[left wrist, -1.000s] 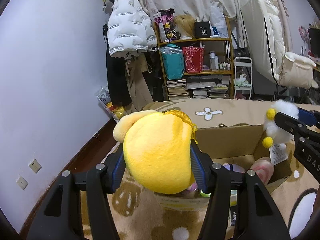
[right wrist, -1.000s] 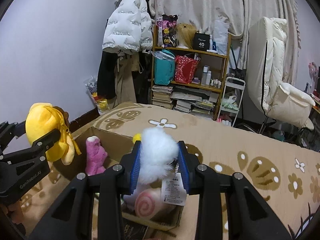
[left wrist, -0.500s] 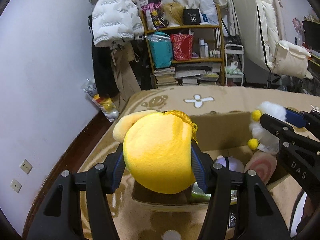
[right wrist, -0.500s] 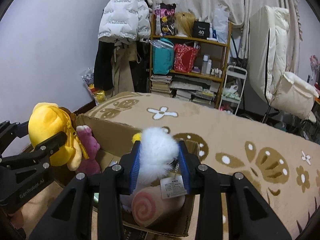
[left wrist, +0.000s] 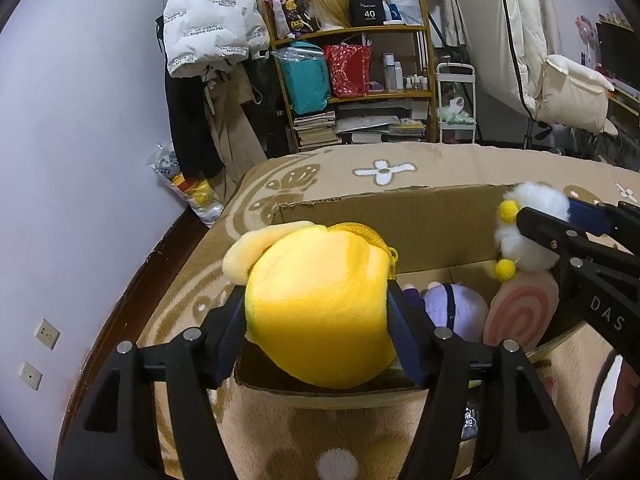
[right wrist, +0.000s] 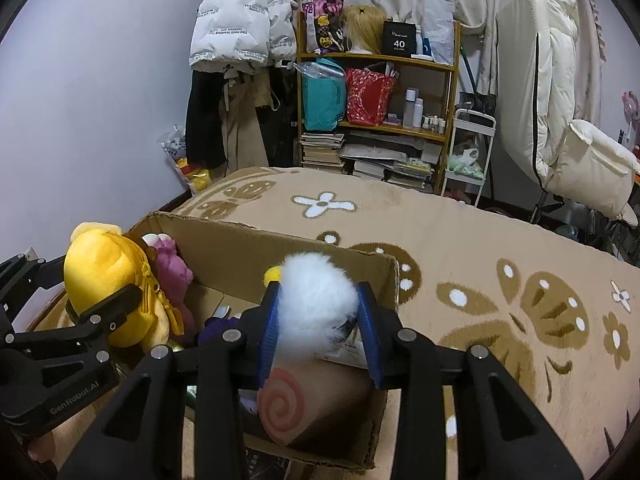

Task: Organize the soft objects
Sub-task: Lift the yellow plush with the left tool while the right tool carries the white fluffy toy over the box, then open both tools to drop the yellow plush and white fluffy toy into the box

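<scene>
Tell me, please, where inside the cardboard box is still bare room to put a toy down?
Bare floor of the cardboard box shows along its far wall, between the pink plush and the white fluffy toy. The near side is crowded: the purple plush and the spiral roll cushion lie there. The yellow plush hangs above the left end.

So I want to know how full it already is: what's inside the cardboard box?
Inside the cardboard box: a pink plush, a purple plush and a pink swirl-roll plush. The held yellow plush and white fluffy toy cover the rest of the floor.
</scene>
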A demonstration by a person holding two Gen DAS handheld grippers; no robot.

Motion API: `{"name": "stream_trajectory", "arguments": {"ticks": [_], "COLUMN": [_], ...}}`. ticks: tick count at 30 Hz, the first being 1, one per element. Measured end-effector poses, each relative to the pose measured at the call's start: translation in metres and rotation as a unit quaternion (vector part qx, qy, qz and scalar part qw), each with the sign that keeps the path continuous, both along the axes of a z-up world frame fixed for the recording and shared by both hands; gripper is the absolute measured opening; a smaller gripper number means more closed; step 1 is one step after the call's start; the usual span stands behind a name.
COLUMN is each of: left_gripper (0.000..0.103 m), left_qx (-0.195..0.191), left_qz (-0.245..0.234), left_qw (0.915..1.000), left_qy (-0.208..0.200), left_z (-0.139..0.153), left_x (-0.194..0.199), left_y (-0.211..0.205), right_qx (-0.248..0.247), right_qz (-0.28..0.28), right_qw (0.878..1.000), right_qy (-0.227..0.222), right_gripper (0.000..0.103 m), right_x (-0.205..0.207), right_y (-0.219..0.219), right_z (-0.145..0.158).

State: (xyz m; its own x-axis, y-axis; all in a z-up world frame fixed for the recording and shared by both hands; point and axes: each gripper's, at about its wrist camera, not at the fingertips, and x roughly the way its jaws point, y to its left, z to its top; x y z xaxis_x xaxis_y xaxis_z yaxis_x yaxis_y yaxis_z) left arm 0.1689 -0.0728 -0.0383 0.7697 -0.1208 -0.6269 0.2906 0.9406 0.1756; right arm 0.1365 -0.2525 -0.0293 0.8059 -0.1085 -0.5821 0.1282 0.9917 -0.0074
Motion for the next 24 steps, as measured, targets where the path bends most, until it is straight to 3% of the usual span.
{"name": "stream_trajectory", "arguments": {"ticks": [12,14,17,20,24], "left_gripper": [0.072,0.073,0.084,0.086,0.097], "left_qx": [0.007,0.008,0.009,-0.003,-0.013], "left_qz": [-0.005,-0.005,-0.005,-0.005,0.001], "left_qw": [0.9999,0.9999,0.9999,1.0000,0.9999], "left_qy": [0.011,0.010,0.008,0.007,0.007], "left_z": [-0.001,-0.001,0.001,0.006,0.011], "left_x": [0.001,-0.001,-0.001,-0.002,-0.004], "left_y": [-0.003,-0.003,-0.003,0.000,0.006], "right_qx": [0.012,0.013,0.016,0.019,0.027], "right_qz": [0.002,0.001,0.001,-0.001,-0.006], "right_qw": [1.000,1.000,1.000,1.000,1.000], "right_qy": [0.003,0.002,-0.003,-0.004,-0.005], "right_gripper": [0.041,0.052,0.060,0.071,0.080], "right_x": [-0.002,-0.003,-0.006,-0.010,-0.018], "right_y": [-0.003,-0.003,-0.002,0.000,0.000], "right_z": [-0.001,-0.001,0.002,0.005,0.010]}}
